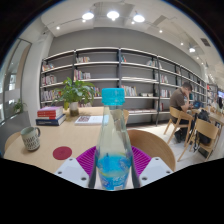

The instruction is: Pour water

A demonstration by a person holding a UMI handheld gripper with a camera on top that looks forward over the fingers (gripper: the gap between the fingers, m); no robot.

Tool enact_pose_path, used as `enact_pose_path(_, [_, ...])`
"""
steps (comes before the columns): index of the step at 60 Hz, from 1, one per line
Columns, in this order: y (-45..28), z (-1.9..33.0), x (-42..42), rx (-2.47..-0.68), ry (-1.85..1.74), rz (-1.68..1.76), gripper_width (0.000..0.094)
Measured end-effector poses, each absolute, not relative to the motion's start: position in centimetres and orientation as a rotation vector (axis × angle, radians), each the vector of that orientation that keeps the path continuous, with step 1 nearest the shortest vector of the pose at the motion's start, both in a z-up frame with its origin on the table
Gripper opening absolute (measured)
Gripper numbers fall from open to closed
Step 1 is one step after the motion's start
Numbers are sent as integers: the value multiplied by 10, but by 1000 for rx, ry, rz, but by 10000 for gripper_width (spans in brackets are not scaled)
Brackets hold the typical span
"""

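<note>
A clear plastic water bottle [112,140] with a blue cap and a blue label stands upright between my fingers. My gripper [113,168] is shut on the bottle, with the purple pads [87,157] pressed against its lower body on both sides. The bottle is held above a round wooden table [60,135]. A patterned mug [31,138] stands on the table to the left, beyond the fingers, with a red coaster [62,153] next to it.
A potted plant [74,95] and a stack of books [50,117] sit at the table's far side. A wooden chair back [158,148] is right of the bottle. Bookshelves [110,75] line the back wall. A person [179,101] sits at a desk at the right.
</note>
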State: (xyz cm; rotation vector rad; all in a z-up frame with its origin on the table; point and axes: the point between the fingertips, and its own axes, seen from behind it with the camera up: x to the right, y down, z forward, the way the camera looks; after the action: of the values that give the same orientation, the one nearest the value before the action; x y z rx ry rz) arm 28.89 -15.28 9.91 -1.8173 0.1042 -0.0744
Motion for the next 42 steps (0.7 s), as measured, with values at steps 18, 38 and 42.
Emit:
enact_pose_path(18, [-146, 100, 289, -1768, 102, -167, 376])
enact_pose_path(38, [-99, 180, 213, -1759, -412, -725, 376])
enact_pose_path(42, [-82, 188, 182, -1737, -594, -843, 375])
